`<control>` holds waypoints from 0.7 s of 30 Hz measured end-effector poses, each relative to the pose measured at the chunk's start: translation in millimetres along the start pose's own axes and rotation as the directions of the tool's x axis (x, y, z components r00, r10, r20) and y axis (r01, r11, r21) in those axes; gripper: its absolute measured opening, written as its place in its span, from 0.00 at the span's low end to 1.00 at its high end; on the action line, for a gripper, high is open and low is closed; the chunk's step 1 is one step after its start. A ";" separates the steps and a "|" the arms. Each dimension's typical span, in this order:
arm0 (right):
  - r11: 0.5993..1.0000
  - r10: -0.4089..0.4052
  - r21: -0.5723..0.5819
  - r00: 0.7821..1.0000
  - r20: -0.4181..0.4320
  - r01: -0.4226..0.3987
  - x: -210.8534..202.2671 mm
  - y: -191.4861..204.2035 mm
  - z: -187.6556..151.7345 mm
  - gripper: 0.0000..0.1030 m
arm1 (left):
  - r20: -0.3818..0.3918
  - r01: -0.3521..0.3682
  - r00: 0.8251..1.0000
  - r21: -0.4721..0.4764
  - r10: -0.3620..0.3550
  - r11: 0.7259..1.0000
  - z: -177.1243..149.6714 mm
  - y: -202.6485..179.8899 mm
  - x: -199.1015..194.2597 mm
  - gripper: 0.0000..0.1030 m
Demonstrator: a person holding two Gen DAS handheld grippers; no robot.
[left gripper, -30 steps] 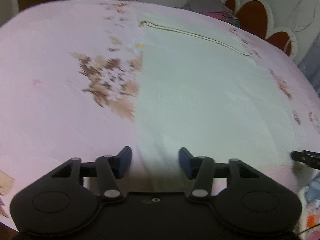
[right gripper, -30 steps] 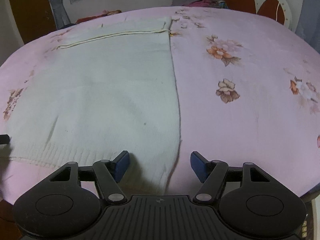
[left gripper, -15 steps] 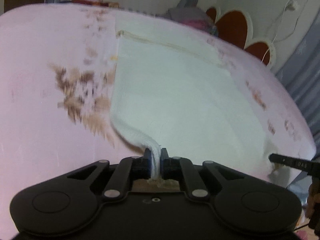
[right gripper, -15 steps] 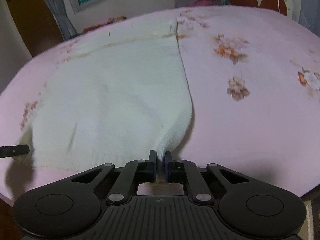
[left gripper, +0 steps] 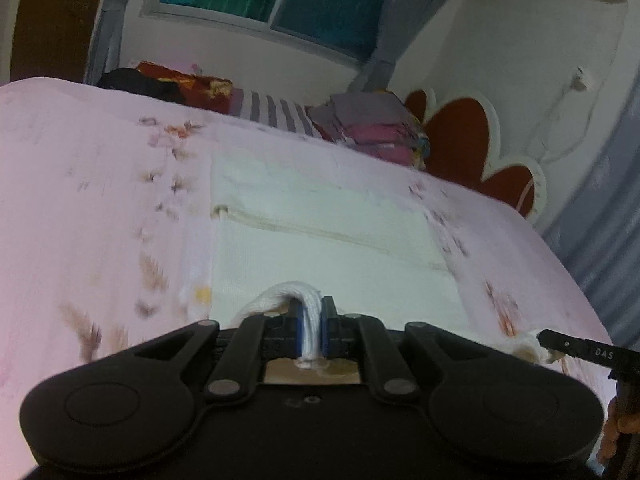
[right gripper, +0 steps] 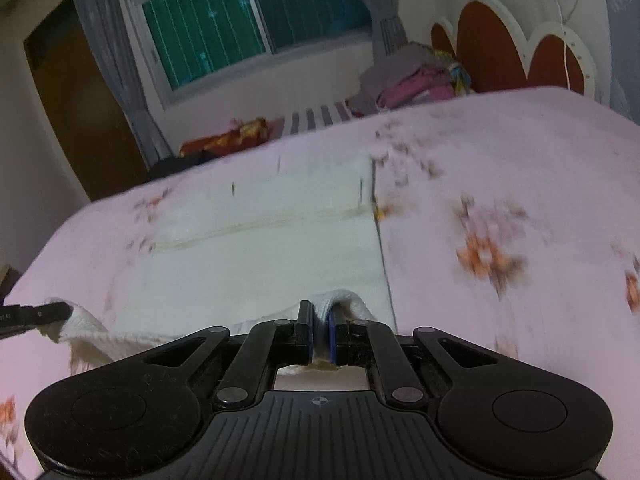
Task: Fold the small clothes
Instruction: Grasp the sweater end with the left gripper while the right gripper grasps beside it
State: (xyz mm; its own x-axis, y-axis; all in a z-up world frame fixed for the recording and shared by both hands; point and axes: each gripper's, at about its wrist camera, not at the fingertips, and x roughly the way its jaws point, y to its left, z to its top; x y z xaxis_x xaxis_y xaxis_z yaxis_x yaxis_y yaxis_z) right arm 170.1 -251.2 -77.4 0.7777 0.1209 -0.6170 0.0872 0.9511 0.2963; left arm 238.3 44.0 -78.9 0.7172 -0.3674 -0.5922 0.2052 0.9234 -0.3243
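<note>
- The left tongs (left gripper: 311, 330) are pinching a bunched corner of the white knitted garment (left gripper: 320, 256); their blue pads are pressing together on the fabric, which is rising in a small hump just ahead of the tips.
- The right tongs (right gripper: 319, 334) are pinching the other near corner of the same garment (right gripper: 260, 256), jaws closed on a thin fold of white knit.
- In the right wrist view, the tip of the left tongs (right gripper: 44, 312) is showing at the left edge, with the lifted hem sagging between the two grips.
- In the left wrist view, the tip of the right tongs (left gripper: 560, 346) is entering from the right edge, holding its bunched corner.
- The rest of the garment is lying flat on the pink flowered bedsheet (left gripper: 80, 200), its far part crossed by a yellowish seam line.
- The bedsheet (right gripper: 500, 168) is stretching out on every side of the garment.
- Beyond the far edge of the bed, a stack of folded clothes (left gripper: 372, 128) is sitting near a red and white headboard (left gripper: 468, 140).
- A window (right gripper: 248, 20) with grey curtains is filling the wall behind.
</note>
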 end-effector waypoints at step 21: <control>0.994 0.043 0.095 0.999 0.014 -0.044 197.9 -37.4 143.2 0.06 | 0.023 -0.134 0.990 -0.076 0.136 0.988 113.9 22.4 172.3 0.08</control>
State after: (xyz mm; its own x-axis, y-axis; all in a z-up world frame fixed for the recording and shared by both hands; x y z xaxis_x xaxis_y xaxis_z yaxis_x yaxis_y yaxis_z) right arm 410.0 -303.5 -106.1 0.7895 0.1574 -0.5932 0.1118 0.9135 0.3911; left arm 442.4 14.1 -104.2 0.7539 -0.2357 -0.6133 0.0563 0.9532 -0.2971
